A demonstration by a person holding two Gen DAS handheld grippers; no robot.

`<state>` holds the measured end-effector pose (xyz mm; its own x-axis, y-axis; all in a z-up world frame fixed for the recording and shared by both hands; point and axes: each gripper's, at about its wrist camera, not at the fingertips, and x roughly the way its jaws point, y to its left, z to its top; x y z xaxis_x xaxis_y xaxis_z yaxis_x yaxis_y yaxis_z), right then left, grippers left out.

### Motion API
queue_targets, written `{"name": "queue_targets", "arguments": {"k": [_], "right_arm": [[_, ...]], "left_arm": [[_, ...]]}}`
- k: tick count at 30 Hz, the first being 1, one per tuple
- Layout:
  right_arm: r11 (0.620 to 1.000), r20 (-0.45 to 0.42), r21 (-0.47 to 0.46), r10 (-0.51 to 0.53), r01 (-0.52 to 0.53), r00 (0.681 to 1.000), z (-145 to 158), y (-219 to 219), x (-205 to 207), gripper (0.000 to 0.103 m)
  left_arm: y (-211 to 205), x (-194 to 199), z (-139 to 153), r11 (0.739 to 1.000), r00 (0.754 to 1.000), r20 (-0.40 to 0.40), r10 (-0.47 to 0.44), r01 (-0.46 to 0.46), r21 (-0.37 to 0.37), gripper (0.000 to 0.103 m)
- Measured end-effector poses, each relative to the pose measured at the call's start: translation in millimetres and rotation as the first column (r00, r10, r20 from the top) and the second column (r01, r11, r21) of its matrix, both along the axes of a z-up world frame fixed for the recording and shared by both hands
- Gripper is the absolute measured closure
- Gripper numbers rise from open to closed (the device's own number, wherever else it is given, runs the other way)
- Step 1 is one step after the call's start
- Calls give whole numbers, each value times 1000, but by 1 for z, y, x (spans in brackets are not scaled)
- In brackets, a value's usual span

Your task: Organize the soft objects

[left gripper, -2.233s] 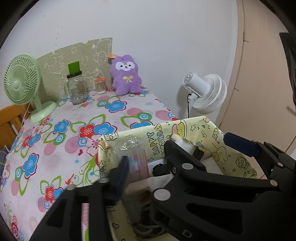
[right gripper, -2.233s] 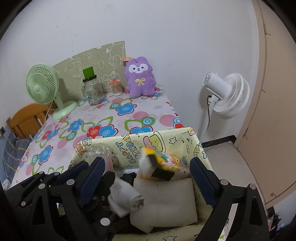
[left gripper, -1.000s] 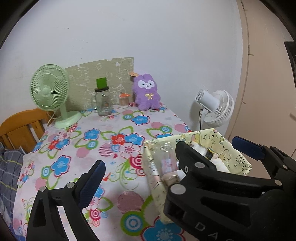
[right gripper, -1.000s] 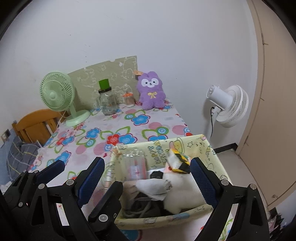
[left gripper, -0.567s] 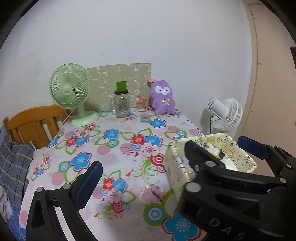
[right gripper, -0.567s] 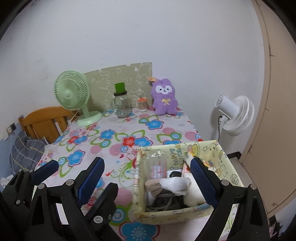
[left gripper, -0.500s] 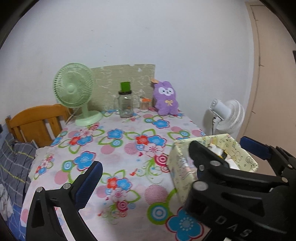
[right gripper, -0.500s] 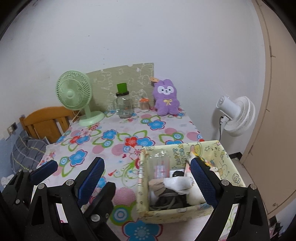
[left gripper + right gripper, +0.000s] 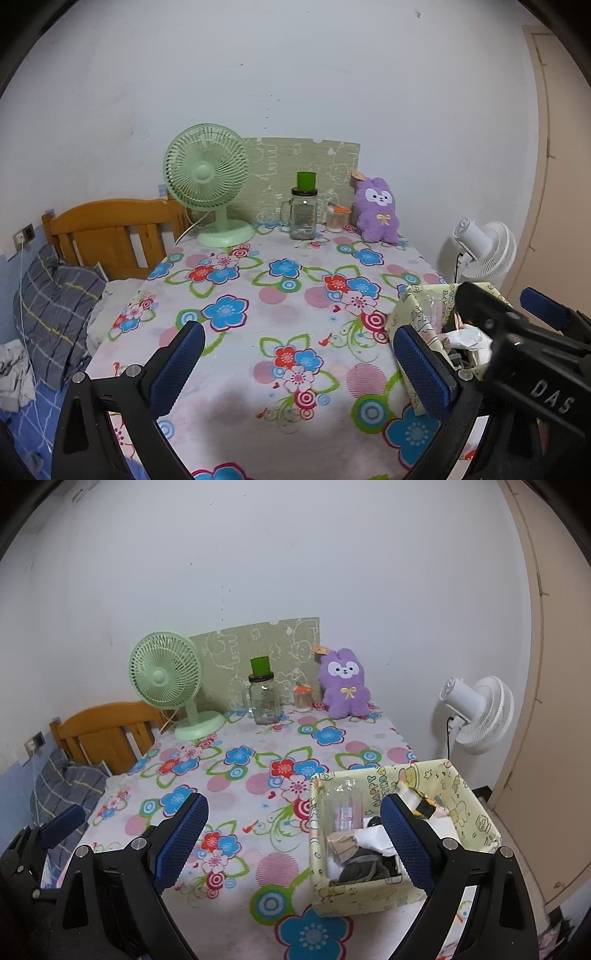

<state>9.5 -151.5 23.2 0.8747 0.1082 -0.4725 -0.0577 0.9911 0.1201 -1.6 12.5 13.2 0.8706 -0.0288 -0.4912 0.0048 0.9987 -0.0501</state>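
Observation:
A yellow fabric box (image 9: 369, 897) sits at the front right of the flowered table. It holds white cloth (image 9: 376, 838), dark cloth (image 9: 365, 871), a clear bottle (image 9: 345, 808) and a yellow-and-black soft item (image 9: 424, 805). A purple plush (image 9: 345, 683) leans upright at the table's far edge, also seen in the left wrist view as the plush (image 9: 376, 210). My right gripper (image 9: 291, 823) hangs open above the table, left of the box. My left gripper (image 9: 297, 354) is open over the tablecloth, holding nothing; the box (image 9: 417, 314) lies to its right, partly hidden.
At the back stand a green fan (image 9: 166, 679), a glass jar with a green cup on top (image 9: 264, 701) and a small orange-lidded jar (image 9: 303, 698). A white fan (image 9: 476, 712) stands on the floor to the right. A wooden headboard (image 9: 107, 731) and plaid pillow (image 9: 55, 314) lie to the left.
Both grippers have drawn back and up from the box toward the table's near edge. The left gripper, earlier down in the box, is now clear of it and wide open.

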Motion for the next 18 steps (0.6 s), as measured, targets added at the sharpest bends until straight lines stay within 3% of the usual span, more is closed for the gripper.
{"name": "queue_targets", "arguments": {"k": [18], "right_arm": [[999,44,42,-13,11,999,4,1,-26,4]], "left_arm": [[22,-25,12,999,998,46,47,-48,11,0]]}}
